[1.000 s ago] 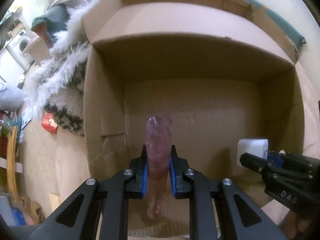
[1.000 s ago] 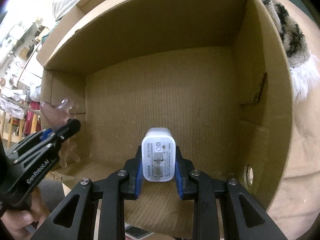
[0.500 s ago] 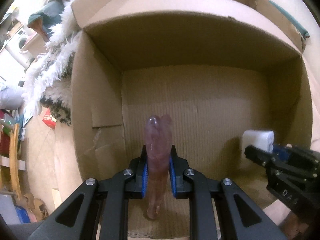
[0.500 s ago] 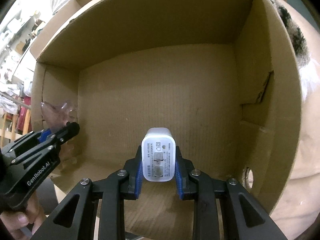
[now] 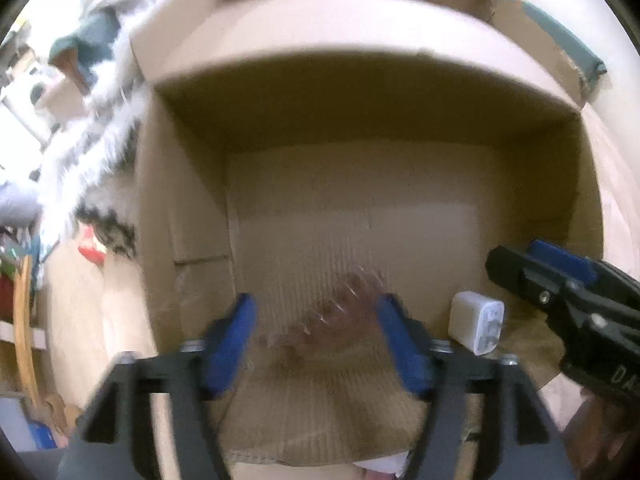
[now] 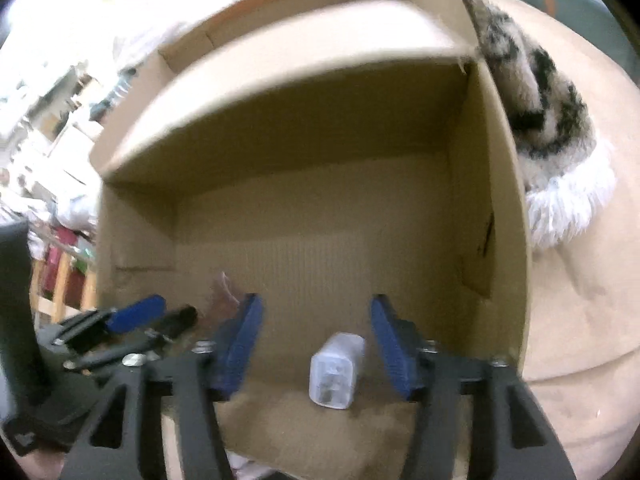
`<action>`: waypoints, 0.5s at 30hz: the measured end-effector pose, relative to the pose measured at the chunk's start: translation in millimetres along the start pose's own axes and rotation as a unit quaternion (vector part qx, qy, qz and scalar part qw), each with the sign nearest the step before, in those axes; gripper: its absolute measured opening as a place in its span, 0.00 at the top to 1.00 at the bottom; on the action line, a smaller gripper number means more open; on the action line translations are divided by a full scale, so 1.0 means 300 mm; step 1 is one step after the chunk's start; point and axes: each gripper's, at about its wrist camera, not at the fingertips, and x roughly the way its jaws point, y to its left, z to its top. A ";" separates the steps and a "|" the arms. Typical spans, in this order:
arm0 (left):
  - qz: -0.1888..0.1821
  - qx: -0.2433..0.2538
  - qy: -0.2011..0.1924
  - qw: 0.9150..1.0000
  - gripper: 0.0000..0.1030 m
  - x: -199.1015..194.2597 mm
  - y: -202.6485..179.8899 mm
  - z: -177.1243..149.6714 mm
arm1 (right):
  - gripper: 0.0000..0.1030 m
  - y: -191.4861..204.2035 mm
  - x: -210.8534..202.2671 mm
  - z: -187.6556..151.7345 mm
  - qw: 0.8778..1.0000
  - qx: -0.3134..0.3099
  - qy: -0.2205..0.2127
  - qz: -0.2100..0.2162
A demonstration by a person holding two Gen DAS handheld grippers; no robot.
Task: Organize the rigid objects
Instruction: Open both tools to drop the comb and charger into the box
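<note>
Left wrist view: left claw had just been opening, blue pads spread wide, nothing pinched. The pinkish translucent piece was between and below the pads, blurred, apparently dropping or just landed on the floor of the cardboard box, near the box's near edge, about mid-width. Its long axis was too smeared to read; it looked roughly crosswise and tilted. The white charger lay just to the right of it, also at the near edge and toward the near-right corner, with the right claw above and to the right of it, clear of it. Right wrist view: right claw had also just been opening, pads spread, not touching anything. The white charger sat on the box floor directly under the gap, slightly right of centre, long axis running away from the camera, prong face toward it. The left claw was to the left with the pinkish piece just beyond its tips. Judgement: both drops look done; each item lies straight below its own claw, so the next move for either is a straight lift out of the box, with no crossing over the other.
</note>
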 end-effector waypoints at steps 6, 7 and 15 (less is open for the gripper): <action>0.014 0.001 -0.021 1.000 0.30 -0.027 0.008 0.012 | 0.06 0.017 -0.038 -0.001 1.000 -0.011 -0.026 0.007; 0.013 -0.003 -0.018 1.000 0.30 -0.028 0.009 0.006 | 0.03 0.021 -0.050 -0.002 0.999 -0.009 -0.032 0.009; 0.021 -0.015 -0.010 1.000 0.30 -0.034 0.033 -0.055 | 0.00 -0.010 -0.039 -0.025 0.998 0.002 -0.036 0.049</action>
